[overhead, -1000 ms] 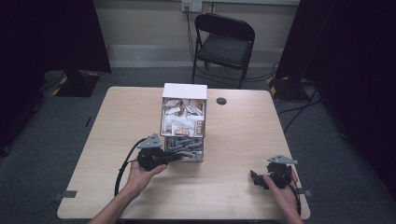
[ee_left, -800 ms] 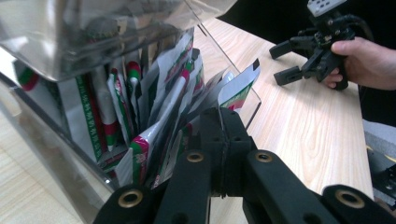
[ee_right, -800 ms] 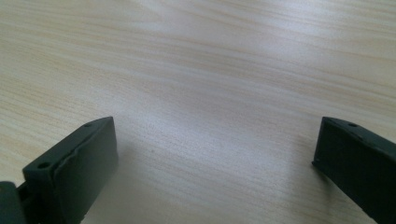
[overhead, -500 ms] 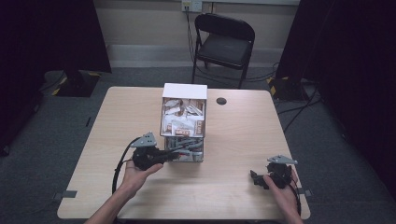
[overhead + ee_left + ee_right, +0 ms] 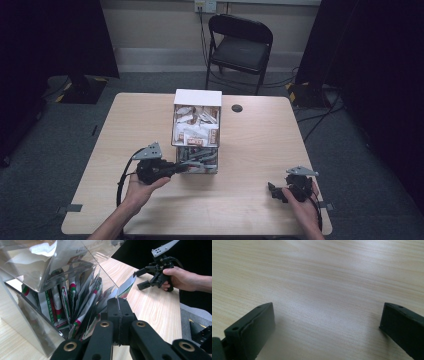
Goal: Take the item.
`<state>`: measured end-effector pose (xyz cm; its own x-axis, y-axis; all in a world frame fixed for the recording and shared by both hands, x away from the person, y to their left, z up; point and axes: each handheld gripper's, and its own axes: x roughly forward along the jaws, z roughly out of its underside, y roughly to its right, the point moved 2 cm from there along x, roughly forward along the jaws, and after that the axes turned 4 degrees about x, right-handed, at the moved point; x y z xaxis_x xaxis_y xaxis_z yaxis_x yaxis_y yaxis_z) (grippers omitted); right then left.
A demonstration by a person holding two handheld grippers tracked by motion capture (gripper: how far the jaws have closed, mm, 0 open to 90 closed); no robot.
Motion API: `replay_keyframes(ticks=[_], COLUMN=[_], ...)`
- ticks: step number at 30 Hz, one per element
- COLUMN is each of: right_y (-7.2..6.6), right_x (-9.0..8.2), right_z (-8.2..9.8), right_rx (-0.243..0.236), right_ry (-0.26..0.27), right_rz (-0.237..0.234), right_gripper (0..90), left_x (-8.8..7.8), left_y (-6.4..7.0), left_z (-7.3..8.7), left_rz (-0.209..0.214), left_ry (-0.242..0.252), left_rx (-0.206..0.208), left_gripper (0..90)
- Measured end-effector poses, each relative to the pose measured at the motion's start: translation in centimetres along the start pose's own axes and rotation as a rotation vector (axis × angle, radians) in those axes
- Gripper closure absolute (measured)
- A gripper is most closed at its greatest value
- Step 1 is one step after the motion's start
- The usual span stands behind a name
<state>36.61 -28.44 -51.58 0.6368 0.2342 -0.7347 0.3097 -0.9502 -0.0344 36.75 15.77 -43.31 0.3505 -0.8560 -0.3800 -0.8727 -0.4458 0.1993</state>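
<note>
Standing on dark grey carpet, the pale wood counter (image 5: 250, 150) had a black folding chair (image 5: 240, 45) behind its far edge, with black curtains at both sides of the room and a wall socket above the chair. A small dark round disc (image 5: 237, 108) lay on the counter near the far edge. At the middle stood a clear plastic organizer (image 5: 197, 135) with a white back panel, its upper bin full of brown-and-white packets and its lower bin full of upright sachets with red and green print.

At the near left front of that organizer, the left tongs (image 5: 119, 305) were clenched on the edge of one thin sachet (image 5: 126, 286), which stuck up past the tips just beside the lower bin's open front. Well apart, near the counter's near right corner, the right tongs (image 5: 325, 322) rested low over bare wood, released and spread wide, with nothing between the jaws.
</note>
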Motion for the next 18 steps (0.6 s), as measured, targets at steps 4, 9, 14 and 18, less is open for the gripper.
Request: replay_keyframes(ticks=[4,9,14,18], right_y=[0.0,0.0,0.0,0.0], right_x=[0.0,0.0,0.0,0.0], right_z=[0.0,0.0,0.0,0.0], right_rx=[0.0,0.0,0.0,0.0], right_ry=[0.0,0.0,0.0,0.0], right_rz=[0.0,0.0,0.0,0.0], right_gripper=[0.0,0.0,0.0,0.0], left_x=[-0.5,-0.9,-1.3,-1.7], left_y=[0.2,0.4,0.7,0.8], left_z=[-0.2,-0.4,-0.4,-0.4], left_rz=[0.002,0.01,0.014,0.023], left_ry=[0.011,0.021,0.019,0.033], left_rx=[-0.001,-0.004,-0.003,-0.004], left_gripper=[90.0,90.0,90.0,90.0])
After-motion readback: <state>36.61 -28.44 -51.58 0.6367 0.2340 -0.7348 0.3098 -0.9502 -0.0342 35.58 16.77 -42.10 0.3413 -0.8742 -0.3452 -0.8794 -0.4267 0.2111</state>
